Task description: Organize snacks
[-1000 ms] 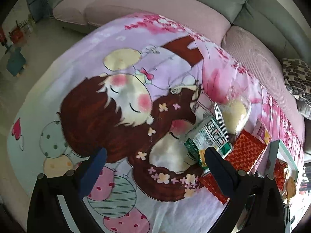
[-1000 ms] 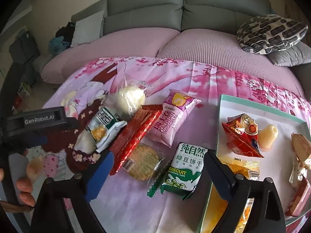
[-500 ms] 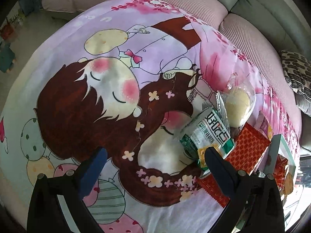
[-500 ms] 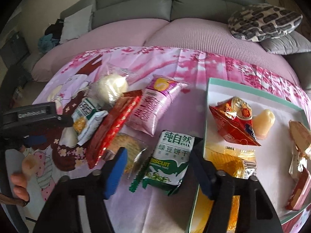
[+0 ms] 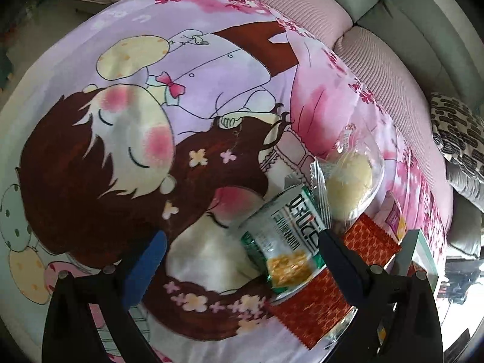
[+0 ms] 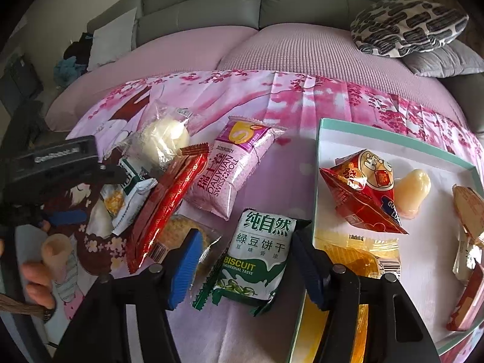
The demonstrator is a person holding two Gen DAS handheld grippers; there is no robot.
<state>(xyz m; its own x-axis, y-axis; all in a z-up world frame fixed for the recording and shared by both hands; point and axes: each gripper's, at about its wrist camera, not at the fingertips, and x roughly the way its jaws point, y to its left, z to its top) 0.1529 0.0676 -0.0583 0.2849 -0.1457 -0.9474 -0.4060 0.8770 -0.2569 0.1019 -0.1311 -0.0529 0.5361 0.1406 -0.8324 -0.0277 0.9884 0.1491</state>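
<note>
A green biscuit packet (image 6: 257,257) lies on the pink tablecloth beside a white tray (image 6: 429,242) with a teal rim. My right gripper (image 6: 248,236) is shut on this packet, with a pad against each long side. In the tray are a red packet (image 6: 360,193), a pale jelly (image 6: 413,190) and an orange packet (image 6: 357,260). My left gripper (image 5: 240,239) hangs open just above the cloth. A white-green snack packet (image 5: 287,242) lies by its right finger, untouched.
A pink Swiss roll packet (image 6: 230,166), a long red packet (image 6: 169,202), a bun in clear wrap (image 6: 163,142) and a round cracker (image 6: 178,233) lie left of the tray. Behind the table is a grey sofa (image 6: 260,9) with a patterned cushion (image 6: 408,24).
The right jaws have narrowed onto the green biscuit packet. The left gripper has sunk closer to the cloth and the white-green packet, and its jaws are still wide.
</note>
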